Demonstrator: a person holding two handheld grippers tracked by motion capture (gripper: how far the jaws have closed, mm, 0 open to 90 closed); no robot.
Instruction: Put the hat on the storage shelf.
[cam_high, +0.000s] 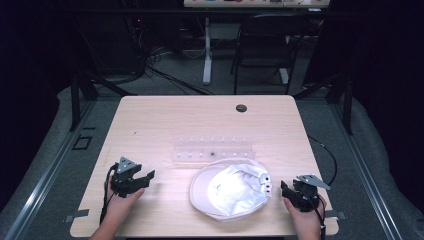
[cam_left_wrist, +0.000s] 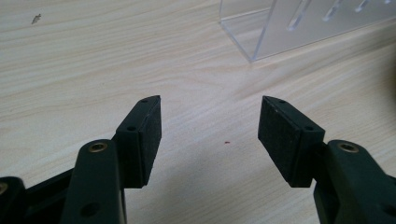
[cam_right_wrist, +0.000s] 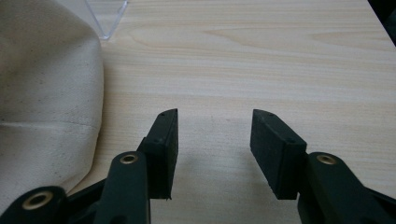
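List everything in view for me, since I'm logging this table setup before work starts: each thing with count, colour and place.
hat: one, off-white fabric, near middle of the table, lying upside down
clear rack: one, transparent plastic, just behind the hat
table: one, light wood, a dark round hole near its far edge
chair: one, black, on the floor beyond the table
left gripper: one, black, near left of the table, jaws open, nothing between them
right gripper: one, black, near right, beside the hat, jaws open, nothing between them
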